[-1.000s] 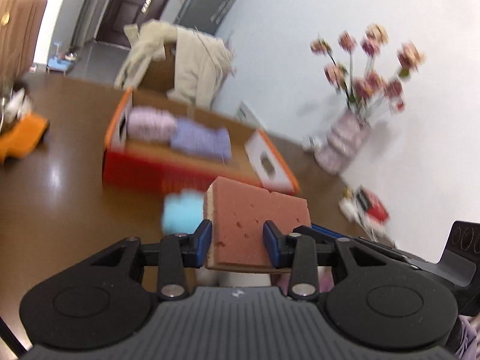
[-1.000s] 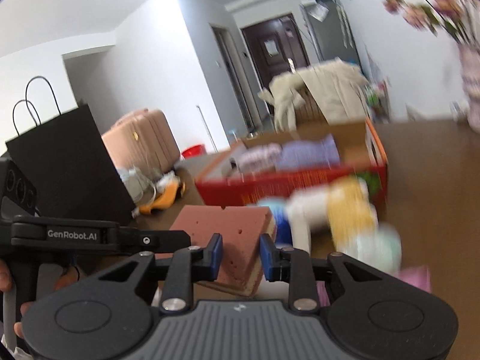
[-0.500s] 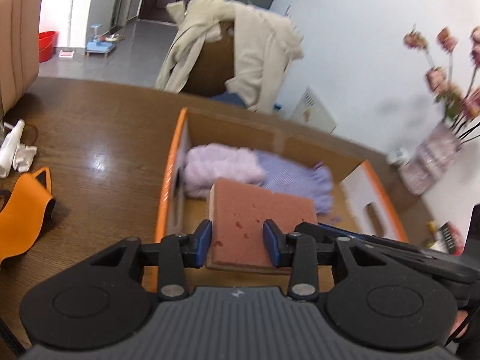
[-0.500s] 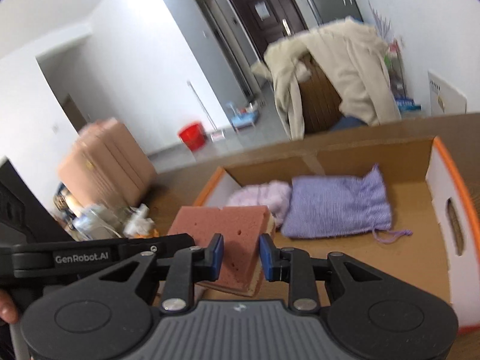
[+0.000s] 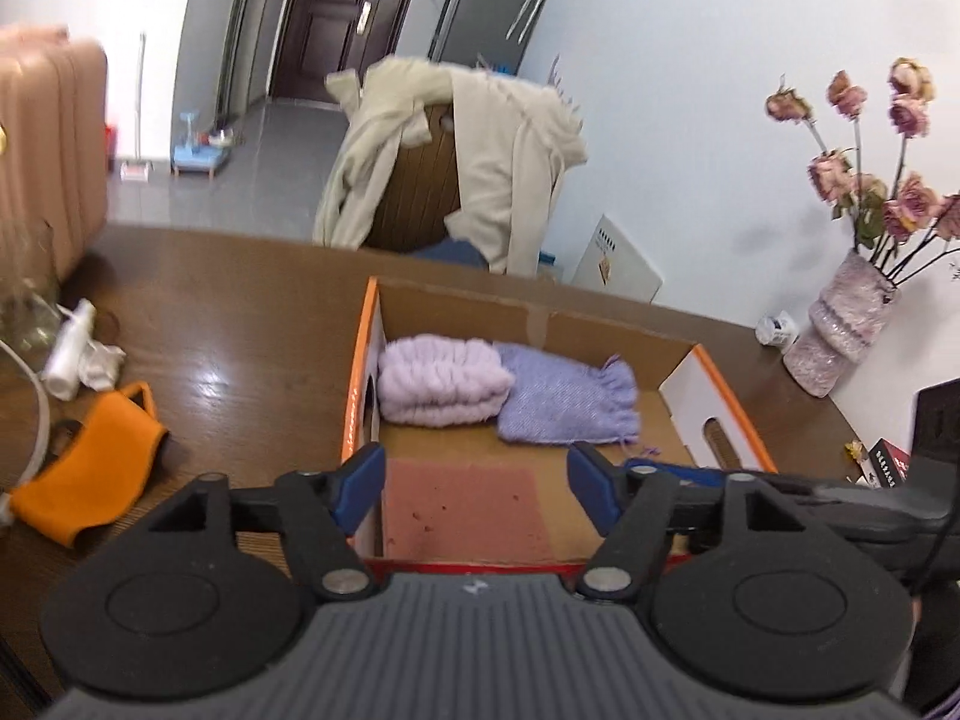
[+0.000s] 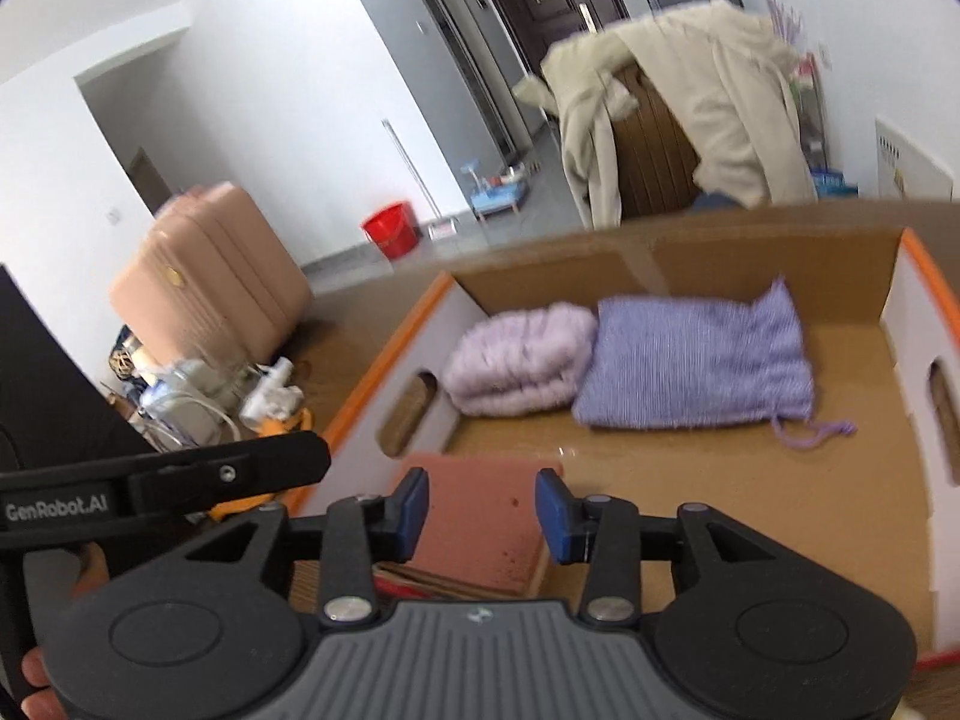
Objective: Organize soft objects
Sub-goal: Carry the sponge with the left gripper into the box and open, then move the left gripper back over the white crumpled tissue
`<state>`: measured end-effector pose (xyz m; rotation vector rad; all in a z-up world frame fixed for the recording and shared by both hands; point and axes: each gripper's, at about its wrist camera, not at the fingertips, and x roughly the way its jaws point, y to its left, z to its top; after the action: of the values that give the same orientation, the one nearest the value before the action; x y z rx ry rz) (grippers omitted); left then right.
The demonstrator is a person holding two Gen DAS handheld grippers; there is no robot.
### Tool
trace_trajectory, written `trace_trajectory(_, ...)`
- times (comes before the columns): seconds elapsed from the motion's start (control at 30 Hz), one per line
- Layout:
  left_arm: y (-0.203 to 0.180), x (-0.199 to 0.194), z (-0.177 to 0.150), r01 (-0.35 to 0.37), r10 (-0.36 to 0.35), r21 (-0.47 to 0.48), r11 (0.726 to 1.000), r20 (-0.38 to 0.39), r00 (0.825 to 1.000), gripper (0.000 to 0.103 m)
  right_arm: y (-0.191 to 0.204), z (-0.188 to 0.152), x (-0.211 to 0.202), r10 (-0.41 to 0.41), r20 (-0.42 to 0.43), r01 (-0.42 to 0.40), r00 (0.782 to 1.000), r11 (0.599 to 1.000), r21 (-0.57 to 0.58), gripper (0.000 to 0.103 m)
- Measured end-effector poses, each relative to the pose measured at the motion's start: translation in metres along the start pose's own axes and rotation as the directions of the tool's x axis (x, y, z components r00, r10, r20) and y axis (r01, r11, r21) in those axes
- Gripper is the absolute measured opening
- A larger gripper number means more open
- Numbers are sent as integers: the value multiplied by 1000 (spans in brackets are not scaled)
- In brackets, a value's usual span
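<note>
A pink sponge (image 5: 465, 510) lies flat on the floor of an orange-rimmed cardboard box (image 5: 360, 372), in its near left corner; it also shows in the right wrist view (image 6: 477, 525). A fluffy lilac roll (image 5: 441, 381) and a knitted purple pouch (image 5: 567, 402) lie at the back of the box. My left gripper (image 5: 477, 489) is open, its jaws wide on either side above the sponge, not touching it. My right gripper (image 6: 483, 516) is open too, over the same sponge.
The box (image 6: 918, 276) stands on a brown wooden table (image 5: 228, 330). An orange cloth (image 5: 90, 480) and a white bottle (image 5: 69, 354) lie left of it. A vase of dried flowers (image 5: 843, 330) stands at the right. A chair with a beige coat (image 5: 468, 168) stands behind the table.
Both grippers carried the sponge over the box, lowered it onto the box floor and opened. The sponge now lies free in the near left corner.
</note>
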<state>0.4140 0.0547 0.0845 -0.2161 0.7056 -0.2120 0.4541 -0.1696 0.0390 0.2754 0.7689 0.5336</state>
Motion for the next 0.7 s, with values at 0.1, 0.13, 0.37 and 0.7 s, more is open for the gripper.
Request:
trace_trajectory(0.1,-13,-42,-6,-5,1,58,998,74,997,83,9,2,-44,-12,56,16,998,998,-68,52)
trace_trajectory(0.13,-17,-56,-10,-14,6,81,997,98,995,84,12,1,-62,-27,79,34,997,995,-89,53)
trace_trajectory(0.37,-46,-130,-39,-79,38,193,978,203,978,92,17,-17,-184,-171,278,225,945,958,-176,80)
trace_trajectory(0.7,-66,-195,-97,-137,59,231,963,316,947,99,40,-63,-256,-182,380,282,907,932,-228,86)
